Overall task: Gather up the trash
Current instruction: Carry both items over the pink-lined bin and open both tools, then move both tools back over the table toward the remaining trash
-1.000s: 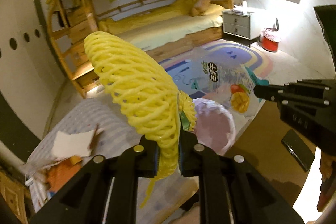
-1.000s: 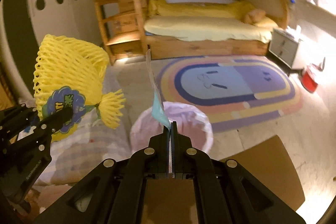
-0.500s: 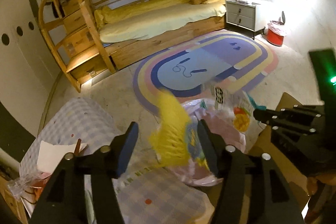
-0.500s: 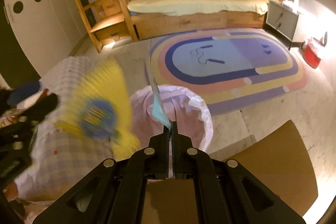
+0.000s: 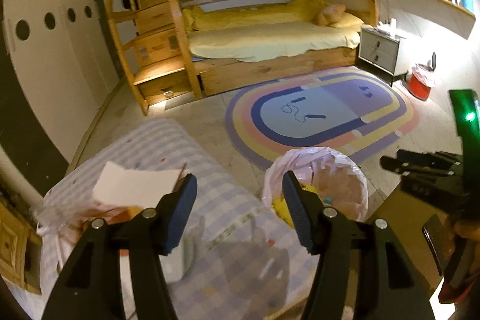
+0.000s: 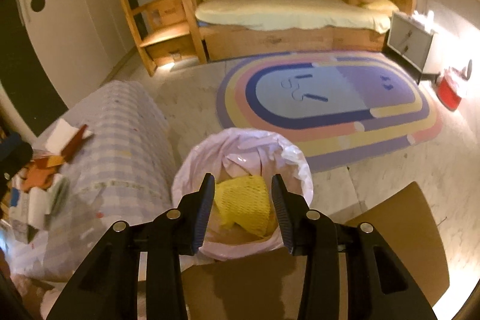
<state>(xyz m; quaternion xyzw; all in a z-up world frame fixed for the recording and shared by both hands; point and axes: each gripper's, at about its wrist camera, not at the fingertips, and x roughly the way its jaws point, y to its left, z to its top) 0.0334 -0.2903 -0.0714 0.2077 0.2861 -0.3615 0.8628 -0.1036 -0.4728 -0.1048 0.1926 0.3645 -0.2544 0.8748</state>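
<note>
A bin lined with a pale pink bag (image 6: 297, 167) stands on the floor beside the checked table. The yellow foam net (image 6: 246, 200) lies inside it; a yellow bit of that net (image 5: 280, 204) also shows in the left wrist view. My right gripper (image 6: 243, 185) hangs over the bin, its jaws opening with nothing gripped between them. My left gripper (image 5: 238, 189) stands open and empty over the table's right edge, next to the bin (image 5: 345, 167). The right gripper (image 5: 420, 165) shows at the far right of the left wrist view. The snack wrapper is out of sight.
On the checked tablecloth (image 5: 210, 194) lie white paper (image 5: 135, 185), orange scraps (image 6: 39, 170) and other litter at the left. A brown board (image 6: 390, 245) lies on the floor by the bin. Beyond are a rainbow rug (image 6: 330, 101), a bunk bed (image 5: 270, 44) and a red bin (image 5: 421, 80).
My left gripper let go of the yellow foam net, which fell into the bin, and shifted left over the table. My right gripper sank toward the bin and opened; the wrapper left its jaws.
</note>
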